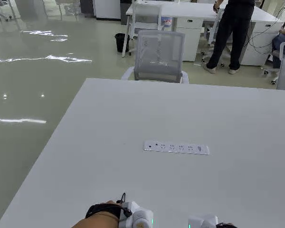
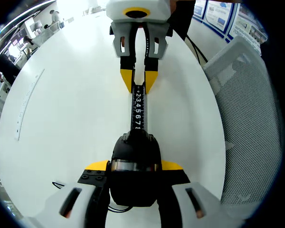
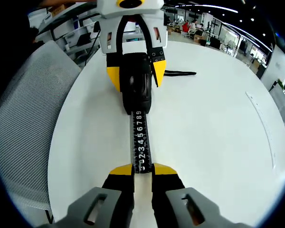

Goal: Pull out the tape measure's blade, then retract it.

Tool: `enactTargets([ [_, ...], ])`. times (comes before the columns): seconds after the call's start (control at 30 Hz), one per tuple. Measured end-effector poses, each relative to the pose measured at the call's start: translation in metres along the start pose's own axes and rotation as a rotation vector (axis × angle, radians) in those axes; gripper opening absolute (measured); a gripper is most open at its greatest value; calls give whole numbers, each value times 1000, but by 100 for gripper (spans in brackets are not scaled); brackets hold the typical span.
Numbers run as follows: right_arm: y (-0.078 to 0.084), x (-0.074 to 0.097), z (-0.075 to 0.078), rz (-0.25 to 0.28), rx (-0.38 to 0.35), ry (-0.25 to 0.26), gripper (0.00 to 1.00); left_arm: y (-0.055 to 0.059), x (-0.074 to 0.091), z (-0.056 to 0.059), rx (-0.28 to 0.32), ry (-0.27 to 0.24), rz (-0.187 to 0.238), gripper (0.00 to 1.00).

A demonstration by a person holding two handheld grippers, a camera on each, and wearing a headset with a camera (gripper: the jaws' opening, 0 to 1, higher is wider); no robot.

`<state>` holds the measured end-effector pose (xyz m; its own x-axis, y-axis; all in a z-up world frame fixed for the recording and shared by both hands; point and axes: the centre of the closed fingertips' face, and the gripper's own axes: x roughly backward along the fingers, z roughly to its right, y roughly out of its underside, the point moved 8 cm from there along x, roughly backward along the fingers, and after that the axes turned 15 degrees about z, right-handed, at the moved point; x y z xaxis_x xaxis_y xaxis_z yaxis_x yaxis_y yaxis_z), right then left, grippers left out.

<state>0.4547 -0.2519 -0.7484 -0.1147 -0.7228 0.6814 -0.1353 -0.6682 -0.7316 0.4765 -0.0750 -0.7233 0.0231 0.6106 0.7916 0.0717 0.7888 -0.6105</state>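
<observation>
1 black waste bin [image 1: 119, 42] stands on the glossy floor beyond the far desk; what it holds cannot be told from the head view; it is the 1 container in sight.

On the white tabletop [image 1: 133, 118] there is 1 black, rounded tape measure case [image 3: 135, 88]; the left hand-held gripper [image 2: 135, 166] clamps it between its 2 yellow-tipped jaws, 1 jaw on each flat side; the case sits low over the tabletop, near the edge beside a grey mesh seat.

1 narrow white blade with black printed figures [image 3: 140, 137] runs straight out of the case; a short run of it is drawn; the right hand-held gripper [image 3: 142, 170] has its 2 yellow-tipped jaws pressed together on the blade's far end; the 2 grippers face each other along the blade.

1 thin black cord [image 3: 180, 72] lies on the tabletop just beside the case; 1 flat white power strip [image 1: 176, 147] lies mid-tabletop, well apart from both grippers; 1 grey mesh-backed chair [image 1: 159, 54] stands at the far edge; 1 person in dark clothes [image 1: 232, 28] stands at the desk behind.
</observation>
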Motion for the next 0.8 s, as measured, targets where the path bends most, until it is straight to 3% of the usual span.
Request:
enactTargets([
  [0.8,13,15,0,-18,-15,17,12,0,1,0,2,-3,4,34],
])
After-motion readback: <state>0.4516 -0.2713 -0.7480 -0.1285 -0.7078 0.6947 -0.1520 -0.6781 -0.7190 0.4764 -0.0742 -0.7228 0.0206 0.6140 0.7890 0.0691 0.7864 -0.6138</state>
